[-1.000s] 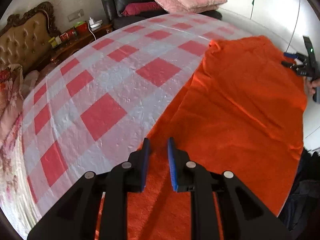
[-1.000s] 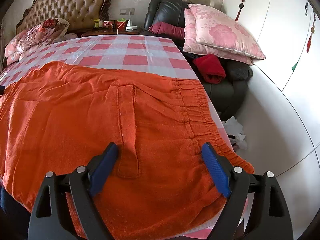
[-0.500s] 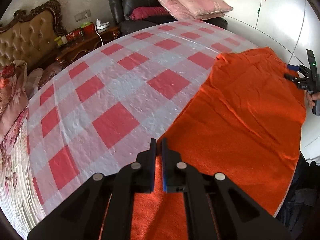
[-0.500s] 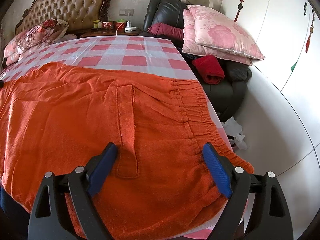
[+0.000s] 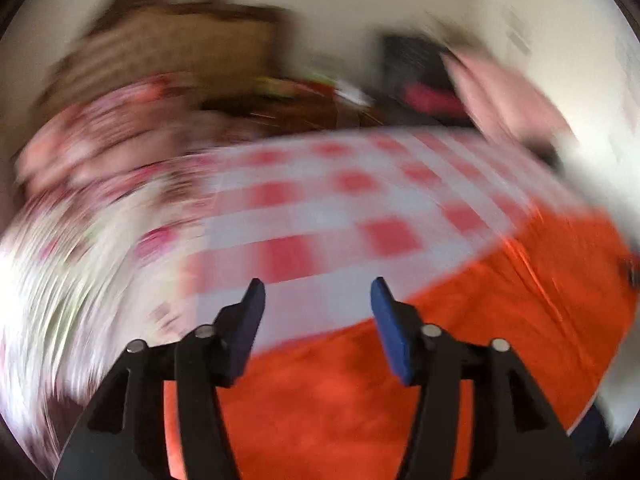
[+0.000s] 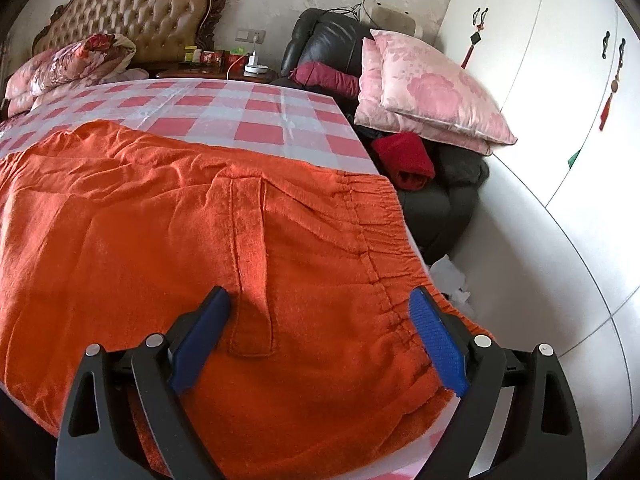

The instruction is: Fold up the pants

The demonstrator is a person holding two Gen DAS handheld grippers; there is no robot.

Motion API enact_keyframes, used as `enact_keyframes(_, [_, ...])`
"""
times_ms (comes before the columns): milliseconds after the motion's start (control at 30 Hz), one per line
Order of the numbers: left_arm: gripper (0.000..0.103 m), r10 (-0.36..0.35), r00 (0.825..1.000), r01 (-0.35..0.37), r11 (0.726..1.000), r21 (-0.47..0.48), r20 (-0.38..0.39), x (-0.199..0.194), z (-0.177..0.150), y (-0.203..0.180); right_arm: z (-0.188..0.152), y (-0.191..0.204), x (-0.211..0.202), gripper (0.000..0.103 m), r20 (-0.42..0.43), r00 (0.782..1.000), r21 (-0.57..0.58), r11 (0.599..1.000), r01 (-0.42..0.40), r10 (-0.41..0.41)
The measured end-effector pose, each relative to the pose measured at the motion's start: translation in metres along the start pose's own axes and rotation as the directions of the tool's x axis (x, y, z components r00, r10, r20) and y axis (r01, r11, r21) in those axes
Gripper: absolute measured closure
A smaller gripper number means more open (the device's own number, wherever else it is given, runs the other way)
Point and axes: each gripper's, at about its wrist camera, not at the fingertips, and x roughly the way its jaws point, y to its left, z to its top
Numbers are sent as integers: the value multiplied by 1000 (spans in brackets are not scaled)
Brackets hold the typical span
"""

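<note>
The orange pants [image 6: 160, 240] lie spread flat on the red-and-white checked bed cover [image 6: 256, 120], with the elastic waistband [image 6: 384, 248] at the right edge of the bed. My right gripper [image 6: 320, 308] is open and empty, just above the waist end, its jaws astride the pocket flap. The left wrist view is heavily motion-blurred. My left gripper [image 5: 318, 296] is open and empty above the far edge of the pants [image 5: 440, 360], where the cloth meets the checked cover [image 5: 320, 216].
A tufted headboard [image 6: 132, 16] and floral bedding [image 6: 68, 68] are at the head of the bed. A black armchair [image 6: 332, 44] with pink pillows [image 6: 432, 88] and red clothes [image 6: 404, 156] stands right of the bed. White wardrobe doors [image 6: 560, 80] line the right wall.
My left gripper went from shut on the pants edge to open and swung fast toward the head of the bed, blurring its view. My right gripper stayed open and still.
</note>
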Motion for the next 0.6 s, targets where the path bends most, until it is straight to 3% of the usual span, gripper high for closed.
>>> enact_keyframes(67, [47,70,997,-64,982,-179,28,-33,-21,47,4,-1,5,16,7,1000,-11,1000,15,-15])
enact_keyframes(100, [47,85,996,-70,955,-289,41,-53,-40,74,5,-2,6,15,6,1000,-14,1000,17,-17])
enact_keyframes(167, [47,68,996,-36,898,-438,58,-81,-78,110,10,-2,9,15,-1,1000,-30,999,27,-27])
enact_keyframes(233, [49,39,998,-6,855,-519,53,-94,-107,125,12,0,10,15,2,999,-44,998,43,-43])
enact_keyframes(300, [49,-8,999,36,825,-564,52,-102,-135,127,15,1,12,15,-12,999,-39,998,52,-53])
enact_keyframes(400, [49,-136,984,178,770,-613,114,-109,-161,116,19,7,3,15,-28,993,-50,992,112,-114])
enact_keyframes(500, [49,-198,969,246,721,-648,148,-106,-171,107,27,16,-30,16,45,987,-66,985,159,-157])
enact_keyframes(567, [49,-189,972,233,724,-649,138,-101,-171,106,33,23,-54,16,84,991,-41,994,104,-101])
enact_keyframes(600, [51,-173,978,207,739,-641,116,-98,-169,104,35,30,-62,16,92,994,-39,998,55,-51])
